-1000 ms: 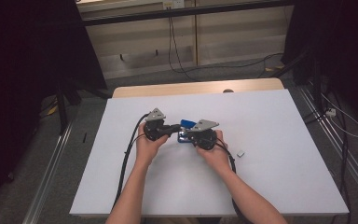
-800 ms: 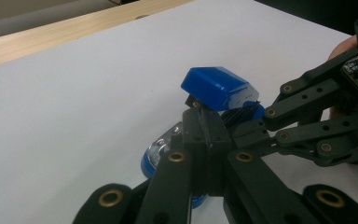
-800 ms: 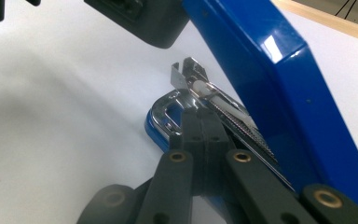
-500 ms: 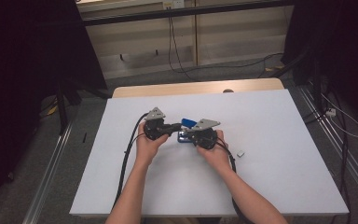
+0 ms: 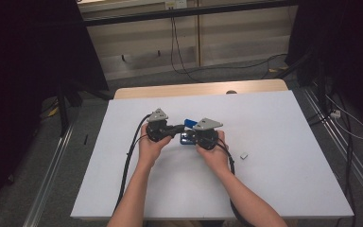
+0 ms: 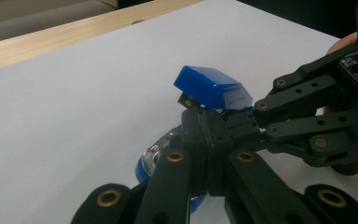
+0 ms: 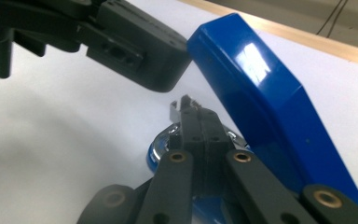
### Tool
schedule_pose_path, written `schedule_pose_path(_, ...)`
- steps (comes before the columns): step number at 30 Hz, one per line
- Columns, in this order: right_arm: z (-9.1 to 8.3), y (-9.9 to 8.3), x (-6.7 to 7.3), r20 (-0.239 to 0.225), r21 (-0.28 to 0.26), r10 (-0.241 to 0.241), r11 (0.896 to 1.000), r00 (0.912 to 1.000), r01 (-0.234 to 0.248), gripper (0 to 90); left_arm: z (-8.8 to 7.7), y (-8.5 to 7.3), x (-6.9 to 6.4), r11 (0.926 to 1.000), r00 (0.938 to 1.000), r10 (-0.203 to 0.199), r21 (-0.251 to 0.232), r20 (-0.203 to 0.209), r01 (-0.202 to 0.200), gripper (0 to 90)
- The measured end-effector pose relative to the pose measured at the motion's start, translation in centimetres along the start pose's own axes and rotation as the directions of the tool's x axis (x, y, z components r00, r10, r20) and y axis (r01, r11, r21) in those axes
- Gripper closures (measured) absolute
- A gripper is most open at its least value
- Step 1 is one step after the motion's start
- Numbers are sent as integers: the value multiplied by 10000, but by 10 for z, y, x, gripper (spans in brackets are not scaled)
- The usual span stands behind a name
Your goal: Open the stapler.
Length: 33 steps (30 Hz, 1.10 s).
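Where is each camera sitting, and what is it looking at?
High view: above the person's side, looking down on the white table; forearms, hands, left tool, right tool.
Left gripper view: rides the left tool, looking along its shut jaws at the blue stapler.
Right gripper view: rides the right tool, looking at the stapler from close.
All three share the blue stapler.
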State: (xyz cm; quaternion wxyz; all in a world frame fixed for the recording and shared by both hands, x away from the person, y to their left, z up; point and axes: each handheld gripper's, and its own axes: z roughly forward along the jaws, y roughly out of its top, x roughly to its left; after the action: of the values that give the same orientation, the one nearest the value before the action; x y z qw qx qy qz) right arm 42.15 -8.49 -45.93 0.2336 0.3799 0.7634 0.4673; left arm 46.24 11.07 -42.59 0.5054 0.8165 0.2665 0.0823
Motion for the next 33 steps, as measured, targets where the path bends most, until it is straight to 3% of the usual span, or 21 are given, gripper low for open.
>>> schedule_pose_path(7, 3, 1, 3, 383, -239, -3, 9997, 9993, 13, 900, 0, -1, 0, 10000, 10000, -42, 63, -18, 42, 897)
schedule_pose_path(13, 4, 0, 5, 472, -324, 46, 9995, 9989, -31, 900, -1, -3, 3, 9998, 10000, -40, 209, -17, 40, 899)
schedule_pose_path(21, 2, 1, 4, 500, -363, 30, 9993, 9987, -11, 900, 6, -7, 5, 9993, 9988, -62, 372, -492, 81, 900)
schedule_pose_path(33, -1, 2, 2, 543, -373, 2, 9993, 9985, 18, 900, 16, -10, 7, 9994, 9985, -2, 347, -555, 21, 900)
